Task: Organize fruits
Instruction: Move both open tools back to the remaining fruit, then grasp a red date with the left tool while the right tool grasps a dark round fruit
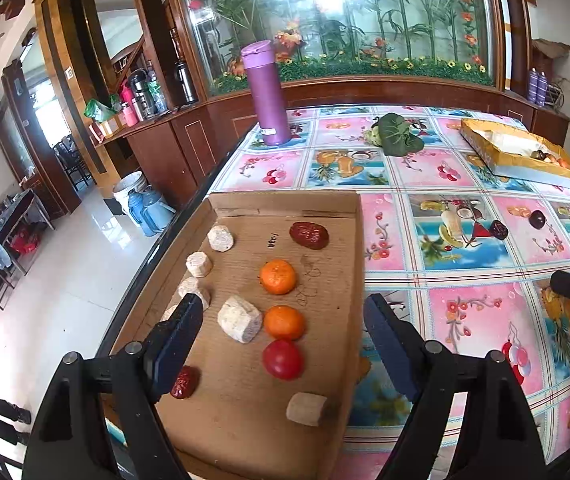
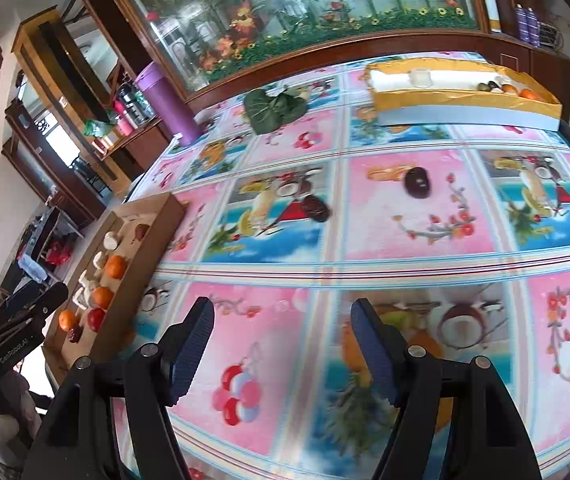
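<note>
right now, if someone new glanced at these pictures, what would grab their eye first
The loud pink and blue fruit-print tablecloth fills both views. At its left edge sits a shallow cardboard tray with two oranges and a red tomato lined up beside pale chunks. A tall purple flask stands at the far left corner of the table, before a glass-fronted display of artificial plants.

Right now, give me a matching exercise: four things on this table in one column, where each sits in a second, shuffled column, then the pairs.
Things:
1. red tomato
2. purple flask
3. green leafy vegetable
4. dark round fruit

Places:
A. bare on the tablecloth, between the two boxes
B. in the brown cardboard tray, next to an orange
C. lying beside the flask, at the far end of the table
D. upright at the far left corner of the table

Pairs: 1-B, 2-D, 3-C, 4-A
</note>
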`<state>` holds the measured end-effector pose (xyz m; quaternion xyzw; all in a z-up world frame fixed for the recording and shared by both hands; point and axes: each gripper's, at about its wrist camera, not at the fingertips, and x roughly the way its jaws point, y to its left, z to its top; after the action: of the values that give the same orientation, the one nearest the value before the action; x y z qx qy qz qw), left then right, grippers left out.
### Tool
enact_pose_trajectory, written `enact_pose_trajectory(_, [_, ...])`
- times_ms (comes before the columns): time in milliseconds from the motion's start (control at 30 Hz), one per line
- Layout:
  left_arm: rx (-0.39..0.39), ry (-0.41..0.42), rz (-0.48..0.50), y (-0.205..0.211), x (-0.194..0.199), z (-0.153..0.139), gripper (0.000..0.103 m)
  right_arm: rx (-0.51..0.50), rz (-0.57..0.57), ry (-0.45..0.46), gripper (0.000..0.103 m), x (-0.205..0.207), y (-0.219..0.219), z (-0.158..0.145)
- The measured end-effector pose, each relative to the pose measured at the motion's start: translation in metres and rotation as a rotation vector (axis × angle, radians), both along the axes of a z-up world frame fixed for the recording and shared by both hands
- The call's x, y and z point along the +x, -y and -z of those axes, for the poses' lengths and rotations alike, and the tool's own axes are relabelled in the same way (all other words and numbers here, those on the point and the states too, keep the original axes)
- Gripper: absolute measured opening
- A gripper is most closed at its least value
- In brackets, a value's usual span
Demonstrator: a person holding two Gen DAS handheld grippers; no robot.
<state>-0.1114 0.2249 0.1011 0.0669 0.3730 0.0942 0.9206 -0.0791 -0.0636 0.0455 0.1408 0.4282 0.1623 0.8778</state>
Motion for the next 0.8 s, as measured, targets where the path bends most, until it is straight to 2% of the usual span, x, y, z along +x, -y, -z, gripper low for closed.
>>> enact_pose_trajectory(333, [0.007, -0.046, 0.064, 0.031, 0.02, 0.01, 0.082, -0.052, 0.066, 0.004, 0.076, 0.009, 0.043, -0.003])
enact_pose_trajectory(633, [-0.082, -0.09, 0.153, 0.066, 0.055, 0.015, 0.082, -0.165, 0.141, 0.015, 0.077, 0.055, 0.074, -0.013])
enact_pose_trajectory(800, [-0.144, -0.129, 0.182, 0.09, 0.088, 0.027, 0.082, -0.205, 0.142, -0.008, 0.077, 0.091, 0.071, 0.003])
